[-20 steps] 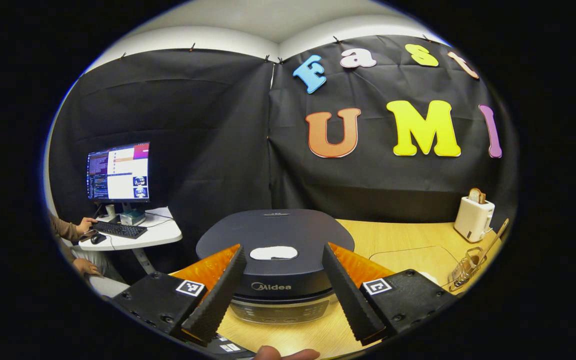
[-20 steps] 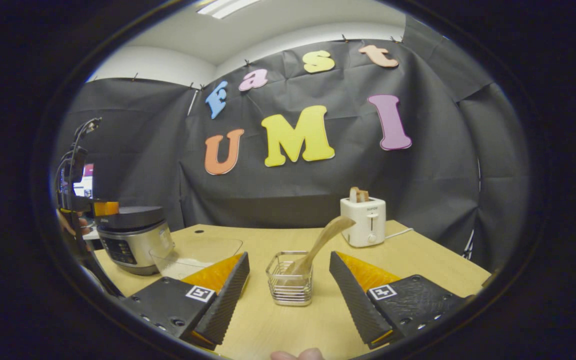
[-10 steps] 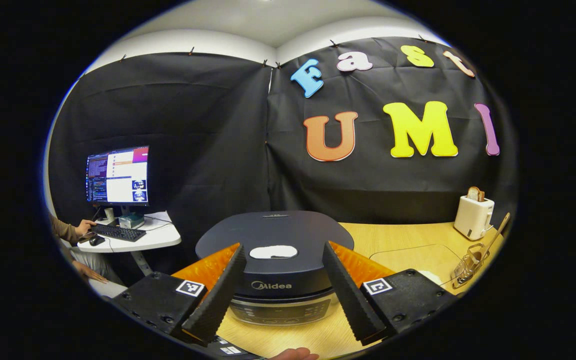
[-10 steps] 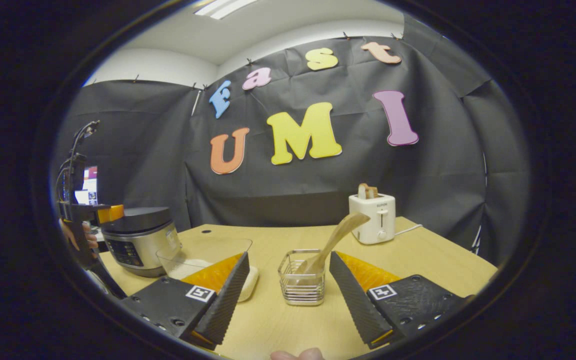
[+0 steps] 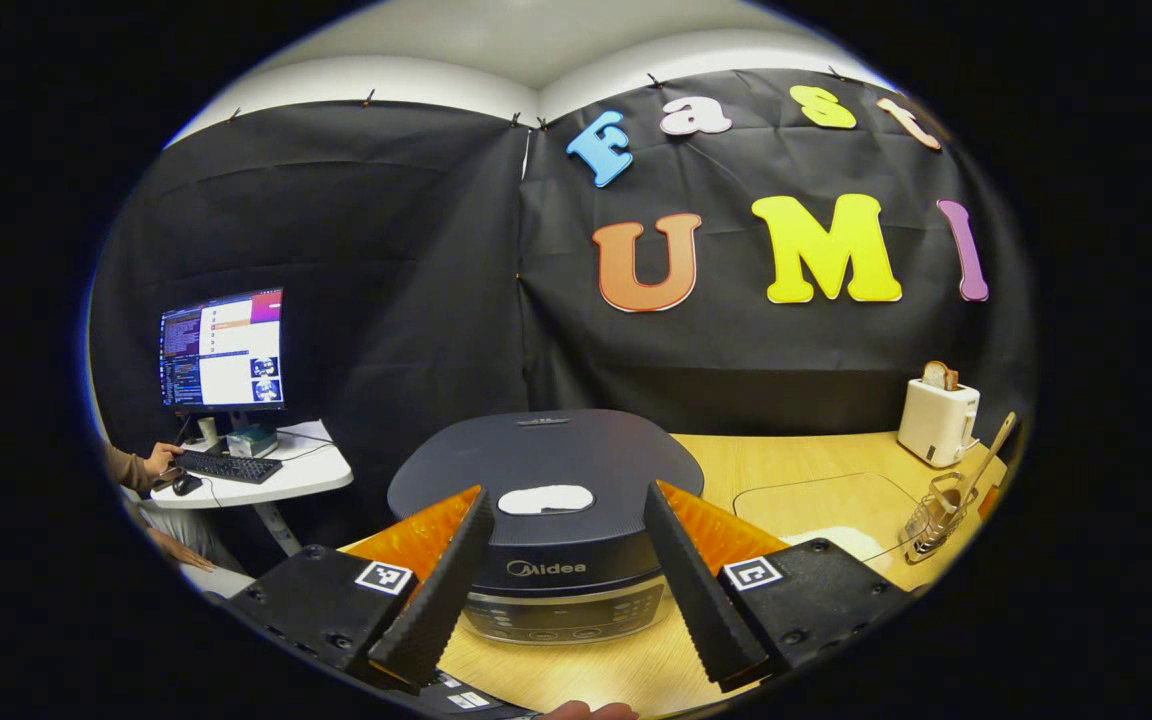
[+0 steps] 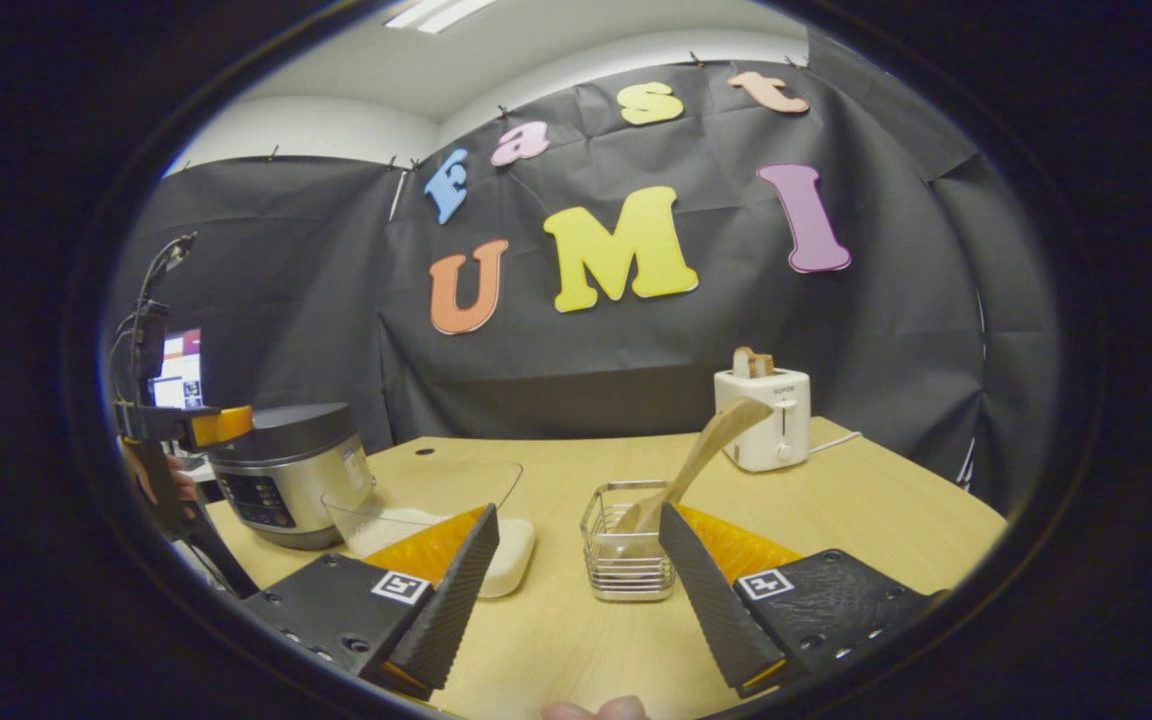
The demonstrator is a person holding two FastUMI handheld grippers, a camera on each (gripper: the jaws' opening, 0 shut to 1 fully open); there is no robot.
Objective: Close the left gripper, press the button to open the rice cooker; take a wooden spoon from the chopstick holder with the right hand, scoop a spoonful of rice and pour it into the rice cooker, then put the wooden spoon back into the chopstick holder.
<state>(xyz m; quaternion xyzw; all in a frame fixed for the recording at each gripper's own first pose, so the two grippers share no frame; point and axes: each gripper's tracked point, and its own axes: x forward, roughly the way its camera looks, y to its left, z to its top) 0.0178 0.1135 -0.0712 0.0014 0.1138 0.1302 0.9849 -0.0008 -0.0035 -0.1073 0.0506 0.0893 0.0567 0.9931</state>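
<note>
Facing one lidded rice cooker (image 5: 546,480), left claw (image 5: 556,590) open, right claw (image 6: 576,600) open, one wooden spoon (image 6: 706,455) in one chopstick holder (image 6: 626,560)

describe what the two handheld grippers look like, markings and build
Each of the left gripper and the right gripper has two long wedge-shaped fingers with ribbed inner faces. Each finger is mounted on a dark blocky carriage with screws and a small square black-and-white marker tag. In the right gripper view, thin cables rise above the left gripper's body.
</note>
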